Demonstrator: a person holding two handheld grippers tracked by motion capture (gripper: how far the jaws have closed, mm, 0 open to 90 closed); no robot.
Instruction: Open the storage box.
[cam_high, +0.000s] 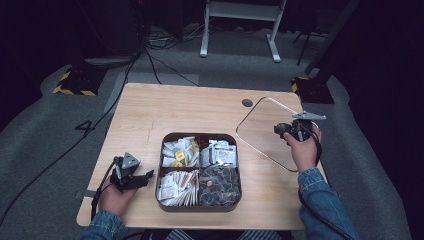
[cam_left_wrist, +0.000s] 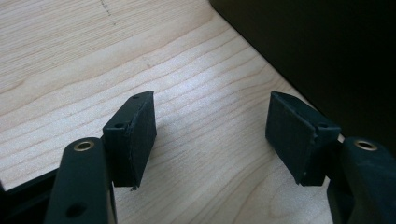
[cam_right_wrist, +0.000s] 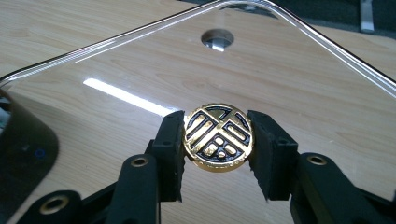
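Observation:
A dark square box (cam_high: 200, 135) with four compartments of packets stands open at the table's front middle. To its right my right gripper (cam_high: 281, 131) is shut on the round gold-and-black knob (cam_right_wrist: 218, 136) of the clear lid (cam_right_wrist: 289, 84). In the high view the lid (cam_high: 260, 125) sits low over the right part of the table, beside the box; I cannot tell whether it touches the wood. My left gripper (cam_high: 147, 176) rests left of the box, close to its wall (cam_left_wrist: 327, 51). Its jaws stand open over bare wood (cam_left_wrist: 210, 135).
A round cable hole (cam_high: 247, 103) lies in the tabletop behind the lid and shows through it (cam_right_wrist: 218, 38). The table's right edge runs close under the person's right hand. Cables and a white frame stand on the floor beyond the far edge.

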